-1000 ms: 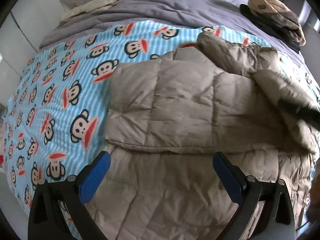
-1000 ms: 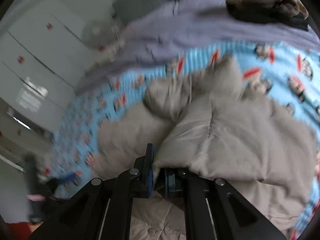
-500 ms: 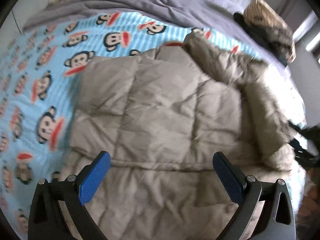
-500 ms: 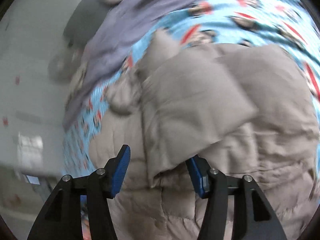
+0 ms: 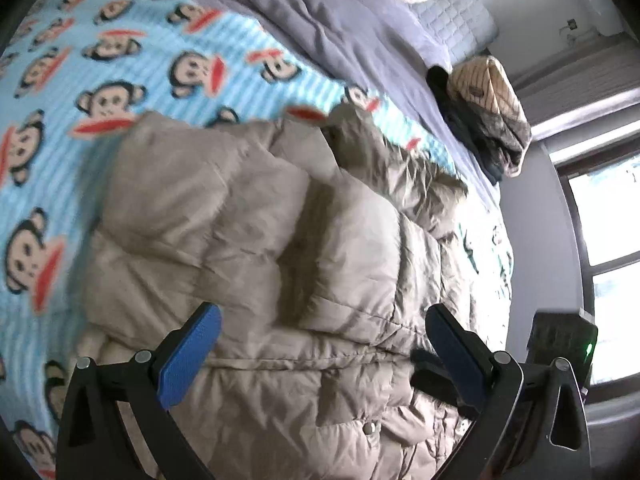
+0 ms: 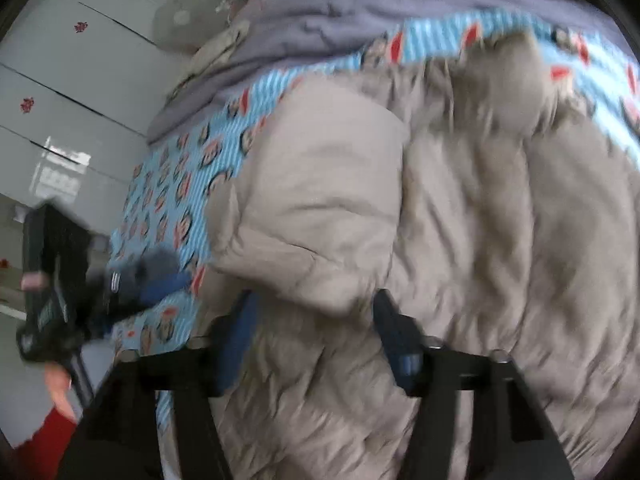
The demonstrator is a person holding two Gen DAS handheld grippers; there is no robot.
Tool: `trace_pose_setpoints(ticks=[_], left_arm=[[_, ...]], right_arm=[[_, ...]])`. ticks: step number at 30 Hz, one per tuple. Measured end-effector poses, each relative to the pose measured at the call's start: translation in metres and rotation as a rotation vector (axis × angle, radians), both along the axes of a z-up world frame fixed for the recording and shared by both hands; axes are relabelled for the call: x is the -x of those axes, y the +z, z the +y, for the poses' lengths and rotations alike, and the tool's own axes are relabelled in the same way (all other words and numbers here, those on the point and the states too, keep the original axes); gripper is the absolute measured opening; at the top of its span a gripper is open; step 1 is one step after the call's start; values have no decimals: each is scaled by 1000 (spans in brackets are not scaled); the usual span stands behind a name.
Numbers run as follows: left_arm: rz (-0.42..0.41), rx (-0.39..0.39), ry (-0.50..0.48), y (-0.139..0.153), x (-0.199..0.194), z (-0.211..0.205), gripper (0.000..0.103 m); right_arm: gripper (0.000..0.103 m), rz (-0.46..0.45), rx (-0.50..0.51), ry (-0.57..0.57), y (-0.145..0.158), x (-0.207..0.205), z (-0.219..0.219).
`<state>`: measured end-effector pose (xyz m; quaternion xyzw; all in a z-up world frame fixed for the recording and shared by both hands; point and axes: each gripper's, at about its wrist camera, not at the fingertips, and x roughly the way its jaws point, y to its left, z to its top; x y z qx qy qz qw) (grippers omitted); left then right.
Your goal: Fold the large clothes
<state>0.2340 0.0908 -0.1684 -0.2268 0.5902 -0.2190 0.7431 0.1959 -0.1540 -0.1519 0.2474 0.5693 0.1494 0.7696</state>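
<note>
Left wrist view shows the bed [image 5: 360, 36] with its grey-purple duvet at the far end and a light-blue fleece blanket printed with cartoon monkeys [image 5: 120, 80] spread over the near part, probably to give a flat, clean place for folding. On that blanket lies the task's thing, a large beige quilted down coat with a fur-trimmed hood [image 5: 280, 240]; both sleeves or side panels seem already turned in over the body, so it forms a long narrow block, hood at the far end, hem nearest the cameras. By my judgement the widthwise folds are done and a lengthwise fold is next. A small stack of folded dark and tan clothes [image 5: 484, 112] sits at the far right edge, likely set aside as finished.

The left hand-held gripper [image 5: 320, 356] hangs over the near hem, spread wide and gripping nothing, blue pads apart on either side of the coat's middle. In the right wrist view, blurred, the right hand-held gripper [image 6: 316, 336] is also released, its fingers straddling the near end of the folded-over panel without pinching it
</note>
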Motion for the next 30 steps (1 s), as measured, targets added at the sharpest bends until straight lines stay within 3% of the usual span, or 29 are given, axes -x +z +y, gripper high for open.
trace_pose_setpoints(ticks=[4,10,12,14,15,17,20,23,26,30], left_arm=[[26,-13,-48,-19,-4,-25,102],[42,-68,-82,-39,-16,-53,102],[25,-78,-106,-37,-19,-64,85],[44,-84,-159,-39,-20,-74,23],[52,-80,-168,-39,-20,-76,16],[8,-78,-163,-30,-12,-72,16],[-49,-131,-149,-23,1,-56,16],[7,-182,-114,-44,4,-32,16],[29,-166,-86,-56,-1,-20,16],[31,-227,-69,-43,1,-15,17]], right_arm=[[65,112,-48,-152,-18,44,-59],[65,186,-163,-571,-37,110,-191],[65,160,-207,-698,-38,123,-225],[34,136,-219,-780,-42,129,-253],[5,138,-201,-801,-42,128,-261],[5,123,-156,-798,-38,121,-271],[5,92,-82,-676,-27,103,-261],[5,112,-55,-577,-35,89,-239],[5,162,-56,-558,-58,81,-226],[5,201,-69,-585,-74,80,-221]])
